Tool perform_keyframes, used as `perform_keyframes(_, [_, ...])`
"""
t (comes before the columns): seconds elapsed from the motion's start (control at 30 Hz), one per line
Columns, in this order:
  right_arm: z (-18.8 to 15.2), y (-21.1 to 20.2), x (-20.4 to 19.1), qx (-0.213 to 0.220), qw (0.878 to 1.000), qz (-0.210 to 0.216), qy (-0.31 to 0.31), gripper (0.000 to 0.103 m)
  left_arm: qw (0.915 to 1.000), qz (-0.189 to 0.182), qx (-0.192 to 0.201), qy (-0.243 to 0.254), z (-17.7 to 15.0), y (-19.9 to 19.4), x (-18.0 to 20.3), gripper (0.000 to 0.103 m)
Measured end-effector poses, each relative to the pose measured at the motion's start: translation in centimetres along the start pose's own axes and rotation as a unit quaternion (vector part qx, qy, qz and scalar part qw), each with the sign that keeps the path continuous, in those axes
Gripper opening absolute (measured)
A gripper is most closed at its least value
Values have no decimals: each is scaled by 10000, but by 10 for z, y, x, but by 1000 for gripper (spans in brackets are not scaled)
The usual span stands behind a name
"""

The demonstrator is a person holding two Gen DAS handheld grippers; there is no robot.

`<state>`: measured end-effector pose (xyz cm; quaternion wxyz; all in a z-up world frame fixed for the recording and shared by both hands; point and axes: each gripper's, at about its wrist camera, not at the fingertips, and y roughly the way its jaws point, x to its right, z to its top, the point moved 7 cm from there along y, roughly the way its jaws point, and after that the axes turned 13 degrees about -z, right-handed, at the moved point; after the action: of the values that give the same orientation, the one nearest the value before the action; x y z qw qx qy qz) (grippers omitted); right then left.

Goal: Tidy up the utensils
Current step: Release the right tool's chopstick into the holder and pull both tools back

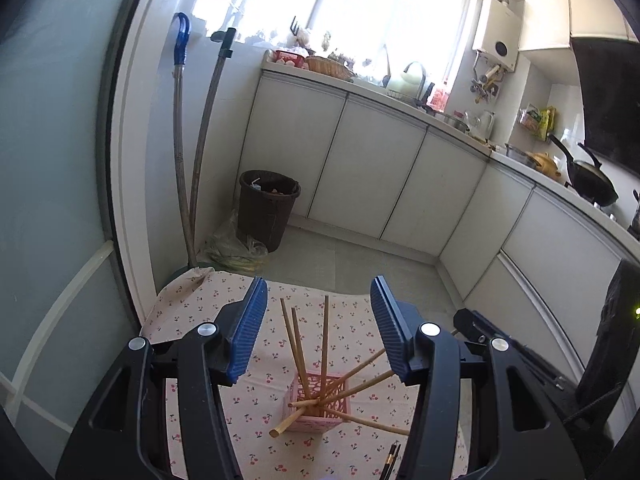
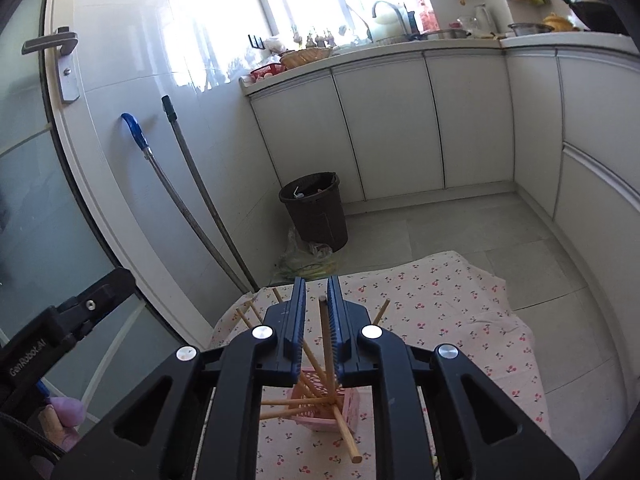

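A pink lattice holder (image 1: 318, 408) stands on a cherry-print tablecloth (image 1: 260, 420) with several wooden chopsticks (image 1: 326, 334) fanned out of it. My left gripper (image 1: 318, 304) is open and empty above the holder. My right gripper (image 2: 317, 292) hovers above the same holder (image 2: 326, 410), its jaws narrowly apart around one upright wooden chopstick (image 2: 326, 340); whether the pads touch it is unclear. A dark chopstick pair (image 1: 391, 460) lies on the cloth near the bottom edge.
A brown waste bin (image 1: 268, 208) and a plastic bag (image 1: 236, 250) sit on the floor past the table. Two mop handles (image 1: 196, 152) lean on the wall. White cabinets (image 1: 380, 168) line the back and right. The other gripper (image 2: 68, 328) shows at left.
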<state>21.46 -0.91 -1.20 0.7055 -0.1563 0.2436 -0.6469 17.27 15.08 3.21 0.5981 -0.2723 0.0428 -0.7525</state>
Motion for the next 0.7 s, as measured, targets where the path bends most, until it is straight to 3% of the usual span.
perform_keyframes(0.13, [-6,-19,11,13,9997,-191,-157,34,9990,21,-297,319,-18,6,18,52])
perform_keyframes(0.27, [-15,-34,29,42,9982,-543,-269,39,9975,140,-500,483,-35,5,27,56])
perform_keyframes(0.43, [-31,-45,50,-18,9958,-830,-389,57,9949,271,-744,632,-62,5,32,65])
perform_keyframes(0.6, [-57,-57,97,-184,9942,-1056,-38,81,9920,313,-1008,698,-90,3,33,74])
perform_keyframes(0.7, [-74,-48,134,-525,9908,-1245,122,86,9904,273,-1158,710,-102,2,33,76])
